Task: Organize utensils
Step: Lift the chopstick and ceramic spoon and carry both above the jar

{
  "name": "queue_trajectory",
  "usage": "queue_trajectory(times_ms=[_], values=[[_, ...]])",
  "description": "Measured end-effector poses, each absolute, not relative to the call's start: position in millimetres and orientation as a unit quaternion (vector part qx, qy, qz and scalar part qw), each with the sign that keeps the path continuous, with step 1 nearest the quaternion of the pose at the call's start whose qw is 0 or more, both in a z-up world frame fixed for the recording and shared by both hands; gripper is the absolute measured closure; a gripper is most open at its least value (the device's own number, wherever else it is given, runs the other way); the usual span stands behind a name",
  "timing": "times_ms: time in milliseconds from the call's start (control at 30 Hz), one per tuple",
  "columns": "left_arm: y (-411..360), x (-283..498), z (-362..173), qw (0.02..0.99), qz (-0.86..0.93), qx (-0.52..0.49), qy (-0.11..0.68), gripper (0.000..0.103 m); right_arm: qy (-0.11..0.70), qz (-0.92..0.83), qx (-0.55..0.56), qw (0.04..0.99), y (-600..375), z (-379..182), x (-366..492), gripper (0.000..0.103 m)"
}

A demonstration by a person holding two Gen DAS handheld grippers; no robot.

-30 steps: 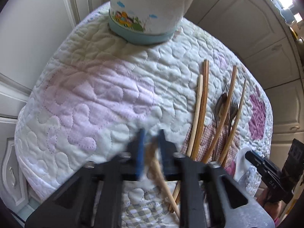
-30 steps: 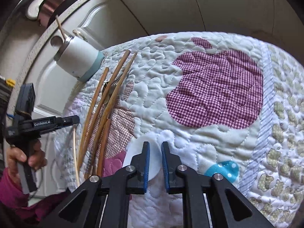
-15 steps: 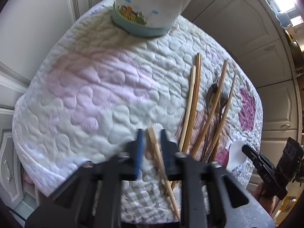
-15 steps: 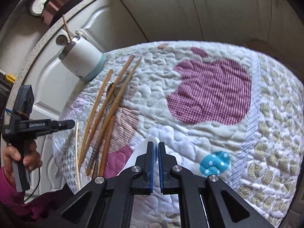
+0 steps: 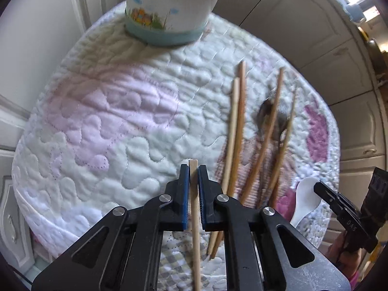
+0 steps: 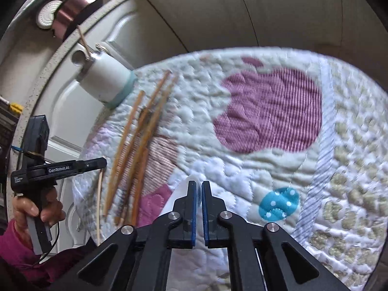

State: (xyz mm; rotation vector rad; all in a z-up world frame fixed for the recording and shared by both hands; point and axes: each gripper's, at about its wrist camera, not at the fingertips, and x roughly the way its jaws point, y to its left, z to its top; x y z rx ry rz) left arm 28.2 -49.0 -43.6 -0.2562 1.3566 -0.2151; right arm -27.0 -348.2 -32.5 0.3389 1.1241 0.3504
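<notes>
Our left hand-held gripper [image 5: 193, 177] is closing again on the re-seated chopstick [image 5: 194, 208] while the right hand-held gripper [image 6: 198, 194], having pinched the white spoon [image 5: 306, 197], lifts it off the quilt [image 6: 242, 169], both bound for the holder [image 5: 169, 7].

Setting: a home kitchen. Cream panelled cabinet doors [image 5: 322, 46] with small handles surround a worktop under a quilted patchwork cloth [image 6: 242, 169]. On the cloth lie wooden chopsticks [image 5: 238, 131] and a metal spoon [image 5: 265, 114] beside a cartoon-printed utensil holder [image 5: 167, 7]; a copper-coloured pot [image 6: 77, 4] sits on a speckled counter behind.
</notes>
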Motion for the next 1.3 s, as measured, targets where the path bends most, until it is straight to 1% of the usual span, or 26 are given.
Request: queue_trajectory(times_ms=[400,600,833,1067,1300], values=[[-14.8,40.7,58.4,0.831,-0.127,-0.131,0.525,0.097,0.444,0.187,0.115,0.869,-319.6,63.3,-14.9,0.101],[10.7,60.7,113.9,0.87,-0.111,-0.133,0.462,0.097,0.404,0.19,0.109,0.888,-292.7,105.1,15.7,0.101],[32.1,105.9,172.5,0.913,-0.075,-0.133,0.377,0.097,0.37,0.194,0.089,0.904,-248.2,144.6,62.2,0.101],[40.8,158.2,198.5,0.933,-0.048,-0.135,0.331,0.097,0.347,0.201,0.063,0.914,-207.6,167.2,114.9,0.101],[45.6,208.7,193.3,0.941,-0.023,-0.136,0.308,0.097,0.34,0.189,0.061,0.919,-182.4,164.1,163.0,0.101]])
